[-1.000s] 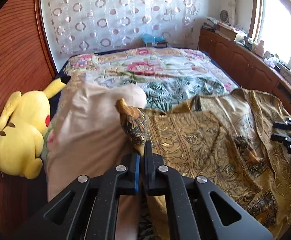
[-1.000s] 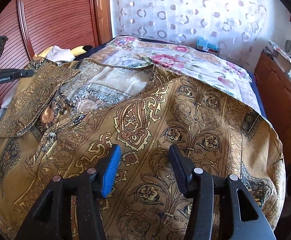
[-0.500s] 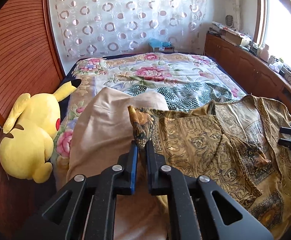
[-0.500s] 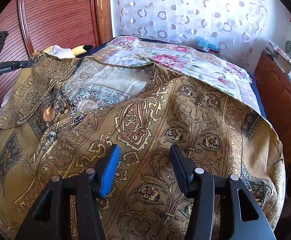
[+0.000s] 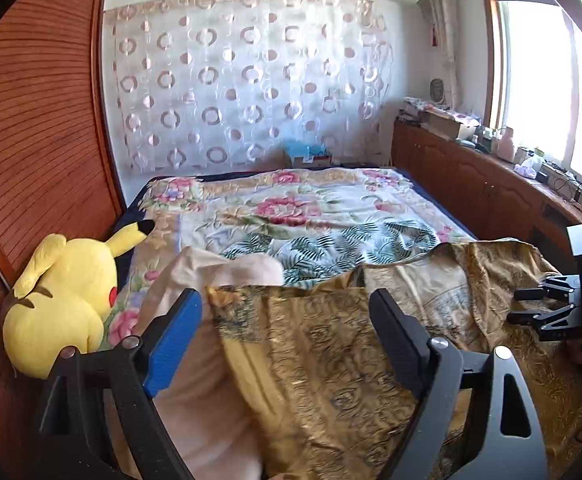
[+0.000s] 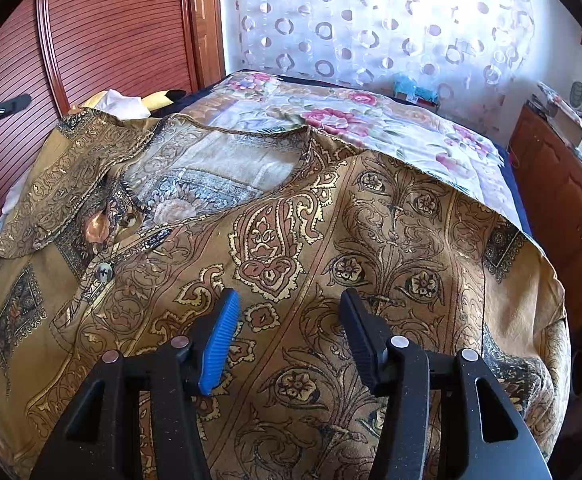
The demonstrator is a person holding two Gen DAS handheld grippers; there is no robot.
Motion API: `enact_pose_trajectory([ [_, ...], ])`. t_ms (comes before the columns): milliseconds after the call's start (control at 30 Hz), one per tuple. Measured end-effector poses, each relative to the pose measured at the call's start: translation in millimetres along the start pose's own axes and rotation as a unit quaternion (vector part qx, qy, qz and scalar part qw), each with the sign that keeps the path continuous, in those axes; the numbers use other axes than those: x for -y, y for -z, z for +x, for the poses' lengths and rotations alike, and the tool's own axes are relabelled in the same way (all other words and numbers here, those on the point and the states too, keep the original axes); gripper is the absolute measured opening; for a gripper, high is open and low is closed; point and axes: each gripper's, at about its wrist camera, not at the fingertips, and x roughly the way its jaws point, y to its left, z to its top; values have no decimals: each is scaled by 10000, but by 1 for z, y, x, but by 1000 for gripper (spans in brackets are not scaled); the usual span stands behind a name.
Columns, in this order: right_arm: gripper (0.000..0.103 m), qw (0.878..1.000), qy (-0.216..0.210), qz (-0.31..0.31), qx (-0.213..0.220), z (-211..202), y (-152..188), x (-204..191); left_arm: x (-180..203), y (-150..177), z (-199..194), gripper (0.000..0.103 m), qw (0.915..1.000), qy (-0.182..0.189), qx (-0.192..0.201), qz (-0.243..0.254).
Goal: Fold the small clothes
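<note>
A gold patterned shirt (image 6: pixel 391 216) with dark paisley print lies spread on the bed, buttons and collar toward the left. It also shows in the left wrist view (image 5: pixel 323 356), with its sleeve corner lying over a beige pillow. My left gripper (image 5: pixel 287 328) is open, its jaws wide on either side of that sleeve corner, holding nothing. My right gripper (image 6: pixel 287 332) is open just above the shirt's body, empty. It also shows at the right edge of the left wrist view (image 5: pixel 559 312).
A floral bedspread (image 5: pixel 311 216) covers the bed. A beige pillow (image 5: pixel 211 360) and a yellow plush toy (image 5: pixel 63 304) lie at the left by the red wooden wardrobe (image 5: pixel 31 140). A wooden cabinet (image 5: pixel 491 192) with clutter runs along the right under the window.
My left gripper was shut on the sleeve corner; it has let go and opened wide, and the sleeve now lies on the pillow. The right gripper has stayed still and open.
</note>
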Motion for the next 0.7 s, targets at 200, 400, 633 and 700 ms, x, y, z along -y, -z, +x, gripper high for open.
enact_pose_trajectory([
  [200,55,9991,-64,326,270,-34,7,11,39,9,17,86,9989,368,-271,65],
  [400,55,9946,536,691,561,-89,31,50,85,32,44,86,9931,802,-768,384],
  [633,55,9831,1215,1360,171,-111,90,110,113,54,66,86,9835,961,-1329,758],
  [700,55,9806,1208,1543,66,-113,104,120,117,57,70,86,9811,978,-1446,837],
])
